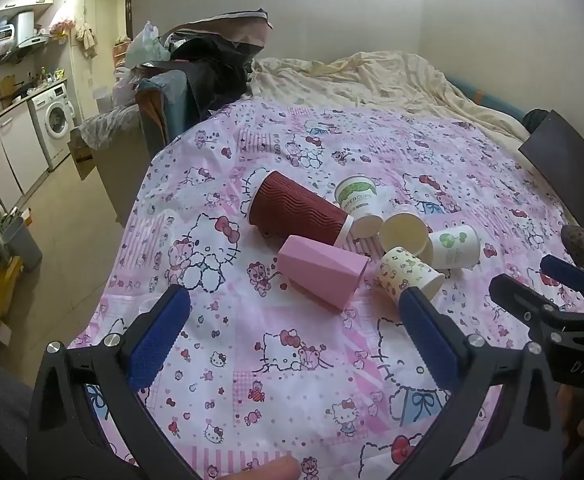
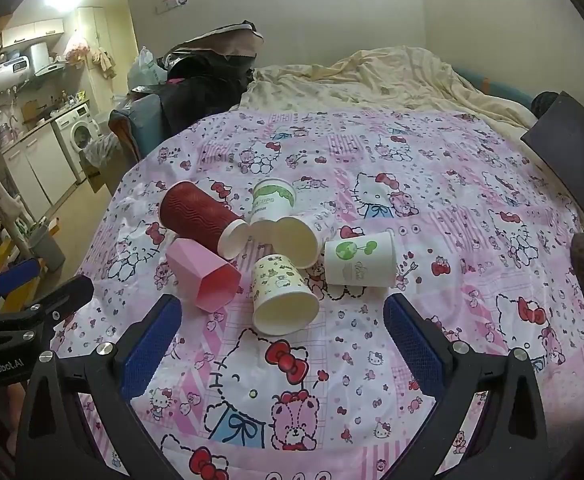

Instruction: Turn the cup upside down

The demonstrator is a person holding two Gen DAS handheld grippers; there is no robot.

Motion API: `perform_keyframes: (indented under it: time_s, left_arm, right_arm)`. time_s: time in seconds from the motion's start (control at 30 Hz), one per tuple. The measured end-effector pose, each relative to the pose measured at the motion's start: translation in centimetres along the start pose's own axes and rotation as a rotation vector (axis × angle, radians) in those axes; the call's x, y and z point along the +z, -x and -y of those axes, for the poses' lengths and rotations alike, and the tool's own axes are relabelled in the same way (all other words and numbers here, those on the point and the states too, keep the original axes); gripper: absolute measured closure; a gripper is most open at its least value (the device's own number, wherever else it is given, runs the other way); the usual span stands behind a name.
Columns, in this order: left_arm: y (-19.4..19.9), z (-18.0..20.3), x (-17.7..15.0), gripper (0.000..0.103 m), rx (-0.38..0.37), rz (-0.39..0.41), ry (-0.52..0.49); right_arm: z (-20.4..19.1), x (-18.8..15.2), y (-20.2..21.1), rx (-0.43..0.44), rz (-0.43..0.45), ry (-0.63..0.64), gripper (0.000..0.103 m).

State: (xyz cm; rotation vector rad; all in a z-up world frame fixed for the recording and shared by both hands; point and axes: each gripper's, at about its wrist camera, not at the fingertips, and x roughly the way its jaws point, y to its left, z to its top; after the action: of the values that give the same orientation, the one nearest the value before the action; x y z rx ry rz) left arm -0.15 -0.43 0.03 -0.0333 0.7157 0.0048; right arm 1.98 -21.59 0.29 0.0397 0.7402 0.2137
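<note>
On the pink cartoon-print cloth (image 2: 432,200) six cups lie tipped over in a cluster. Around the yellow patterned cup (image 2: 282,296), whose mouth faces the right gripper (image 2: 282,344), sit a pink faceted cup (image 2: 204,276) to its left, a dark red ribbed cup (image 2: 196,212) beyond that, and a white cup with a green tree (image 2: 360,260) to its right. Both grippers hover apart from the cups, jaws spread wide and holding nothing; the left gripper (image 1: 292,332) hangs near the pink cup.
</note>
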Motion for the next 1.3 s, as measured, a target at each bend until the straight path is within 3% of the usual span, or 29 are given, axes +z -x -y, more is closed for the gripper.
perform_keyframes:
  time_s: [1.3]
  left_arm:
    - [0.05,0.08,-0.01,0.000,0.001,0.001,-0.001]
  right_arm:
    - [0.00,-0.12,-0.24,0.006,-0.008,-0.011,0.000]
